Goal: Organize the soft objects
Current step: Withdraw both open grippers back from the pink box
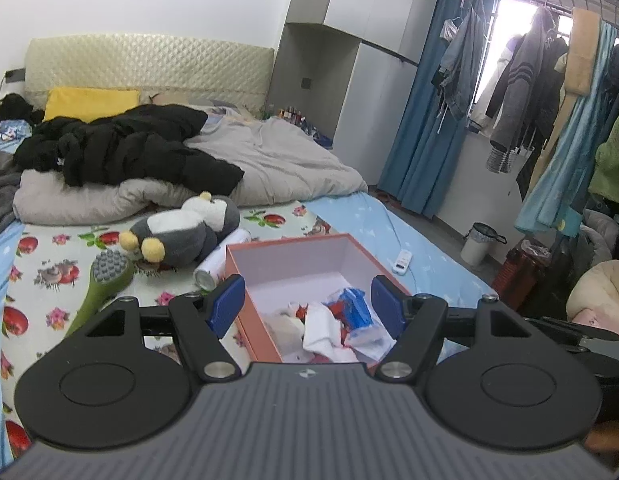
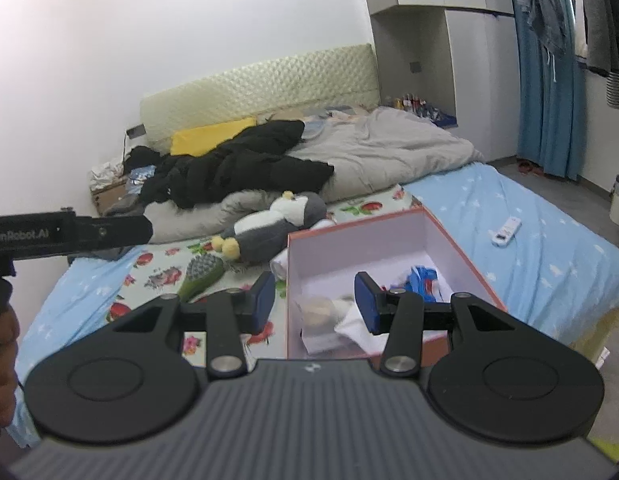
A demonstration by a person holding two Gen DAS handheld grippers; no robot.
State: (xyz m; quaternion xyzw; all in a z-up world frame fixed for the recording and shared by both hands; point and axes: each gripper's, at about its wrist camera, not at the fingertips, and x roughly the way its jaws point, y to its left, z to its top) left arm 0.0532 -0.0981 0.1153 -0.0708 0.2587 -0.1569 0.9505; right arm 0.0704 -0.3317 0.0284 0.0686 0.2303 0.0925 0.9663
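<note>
Both grippers hang over the box (image 1: pixel 286 264) with jaws apart and empty, the left gripper (image 1: pixel 307 306) wider than the right gripper (image 2: pixel 315 300); a penguin toy (image 1: pixel 185 236) lies at ten o'clock.

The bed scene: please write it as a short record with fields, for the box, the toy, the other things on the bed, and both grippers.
box: orange box, lid off, on the bed
box contents: crumpled white, blue and red soft items
toy: penguin plush lying on the floral sheet, outside the box
near toy: green massage brush, white bottle
right of box: white remote
left gripper: open, empty
right gripper: open, empty
</note>
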